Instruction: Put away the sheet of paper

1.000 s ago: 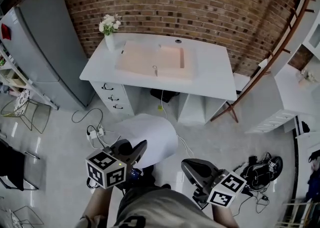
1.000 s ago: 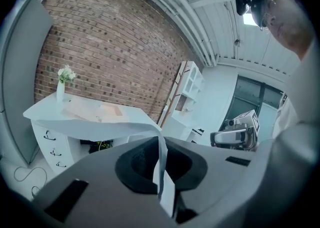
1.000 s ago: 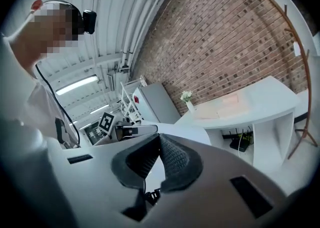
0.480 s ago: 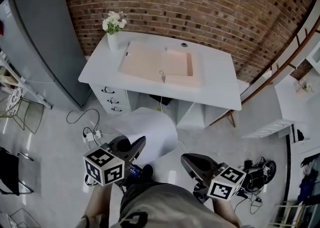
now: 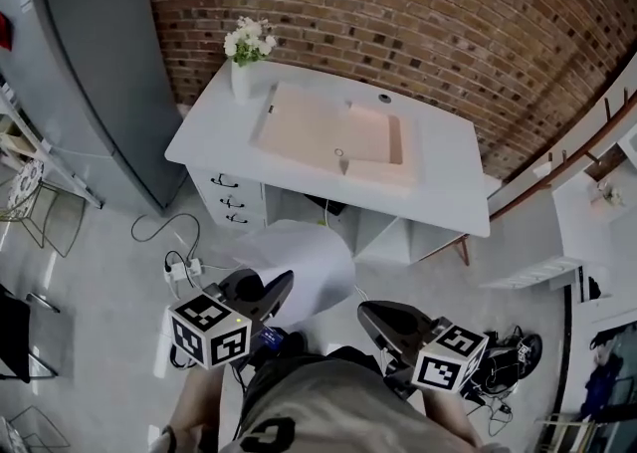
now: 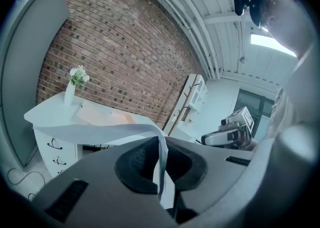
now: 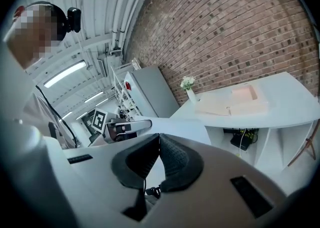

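Your left tongs [image 6: 161,148] are clenched on the sheet of paper [image 6: 102,131]. One edge of the sheet runs down between the two dark pads, and the rest bows up and forward from the tips in a loose arch. In the head view the white sheet curls out ahead of those tongs over the floor [image 5: 119,272]. It hangs short of the table [image 5: 443,177] and does not touch it.

Your right tongs [image 7: 158,144] are closed, pads pressed together at the tips, with nothing between them. They sit beside the left tongs, a little apart, and both are low in front of your body.

Well ahead of both tongs the white table stands against the brick wall [image 5: 418,13]. What looks like an open pale-pink folder [image 5: 333,132] lies flat on the table, roughly straight ahead of the gap between your tongs. A white vase of flowers [image 5: 246,48] stands upright at the far corner on the left-tongs side. Below that end of the table are drawers [image 5: 229,204] with dark handles. Further out on the left-tongs side rises a tall grey fridge [image 5: 90,73]. A power strip [image 5: 185,268] with its cable lies on the floor, just outside the left tongs and beside the hanging sheet.
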`<action>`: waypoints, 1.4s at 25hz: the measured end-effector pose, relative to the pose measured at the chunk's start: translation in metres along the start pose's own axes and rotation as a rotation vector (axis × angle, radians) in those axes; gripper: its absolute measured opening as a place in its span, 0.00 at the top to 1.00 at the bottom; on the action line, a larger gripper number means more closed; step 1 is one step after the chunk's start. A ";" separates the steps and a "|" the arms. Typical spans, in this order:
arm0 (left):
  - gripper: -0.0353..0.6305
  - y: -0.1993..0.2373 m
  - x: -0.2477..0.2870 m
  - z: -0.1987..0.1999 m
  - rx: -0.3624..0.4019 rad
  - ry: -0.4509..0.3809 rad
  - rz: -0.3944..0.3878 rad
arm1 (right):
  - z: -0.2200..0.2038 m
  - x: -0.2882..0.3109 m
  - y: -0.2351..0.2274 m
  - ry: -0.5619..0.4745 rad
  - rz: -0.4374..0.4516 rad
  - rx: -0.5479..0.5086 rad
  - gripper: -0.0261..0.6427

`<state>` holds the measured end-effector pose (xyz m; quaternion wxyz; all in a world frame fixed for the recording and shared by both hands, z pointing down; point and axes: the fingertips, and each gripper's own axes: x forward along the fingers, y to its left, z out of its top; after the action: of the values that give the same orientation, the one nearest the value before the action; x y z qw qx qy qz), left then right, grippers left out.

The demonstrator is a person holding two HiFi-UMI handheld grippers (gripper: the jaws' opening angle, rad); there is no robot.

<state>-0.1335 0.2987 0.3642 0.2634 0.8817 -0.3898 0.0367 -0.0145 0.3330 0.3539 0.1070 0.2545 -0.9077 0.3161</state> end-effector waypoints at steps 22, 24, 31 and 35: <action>0.92 0.023 0.041 0.027 -0.012 0.033 0.005 | 0.030 0.029 -0.056 -0.004 0.041 0.053 0.93; 0.93 0.023 0.048 0.031 -0.034 0.027 -0.008 | 0.033 0.030 -0.064 -0.001 0.045 0.071 0.93; 0.92 0.036 0.078 0.043 -0.017 0.065 0.016 | 0.049 0.035 -0.093 0.023 0.045 0.086 0.93; 0.92 0.044 0.097 0.053 -0.017 0.072 0.024 | 0.060 0.035 -0.116 0.025 0.025 0.104 0.93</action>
<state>-0.1046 0.1836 0.3638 0.2843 0.8728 -0.3908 0.0683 0.0149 0.2034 0.3800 0.1009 0.2443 -0.8918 0.3672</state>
